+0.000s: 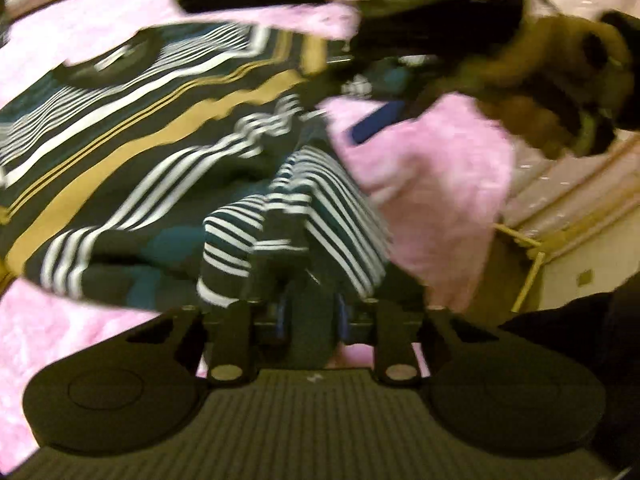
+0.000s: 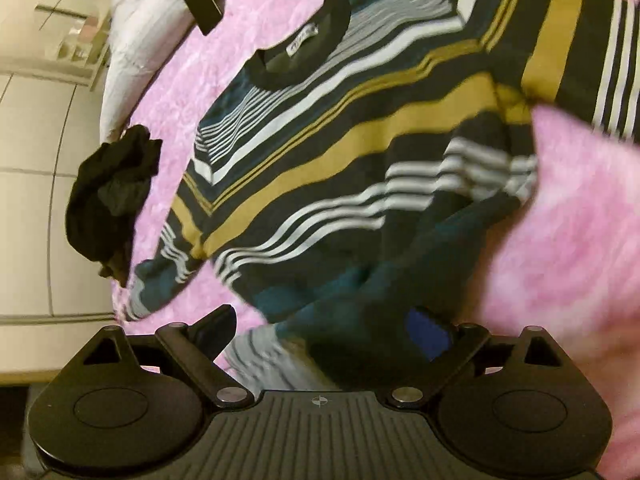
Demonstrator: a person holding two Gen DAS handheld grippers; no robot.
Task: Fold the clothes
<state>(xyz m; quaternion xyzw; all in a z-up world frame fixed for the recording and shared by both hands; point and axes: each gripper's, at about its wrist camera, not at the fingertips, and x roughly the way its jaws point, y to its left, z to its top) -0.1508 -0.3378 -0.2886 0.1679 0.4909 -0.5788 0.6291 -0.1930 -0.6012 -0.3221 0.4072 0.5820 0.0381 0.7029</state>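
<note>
Looking down the left wrist view: left gripper (image 1: 310,308) nearly closed, jaws pinching a striped fold of the sweater (image 1: 132,132), hem bunched right at the fingertips. Sweater spread on the pink blanket (image 1: 424,168), collar far up from the gripper, long axis running collar to hem, away from it. Blurred, so hard to read finer detail.

Switching to the right wrist view: right gripper (image 2: 320,336) spread wide, gripping nothing, teal hem of the sweater (image 2: 360,128) lying between the fingers. Black garment (image 2: 112,196) left of the sweater, at the blanket edge. No containers anywhere.
</note>
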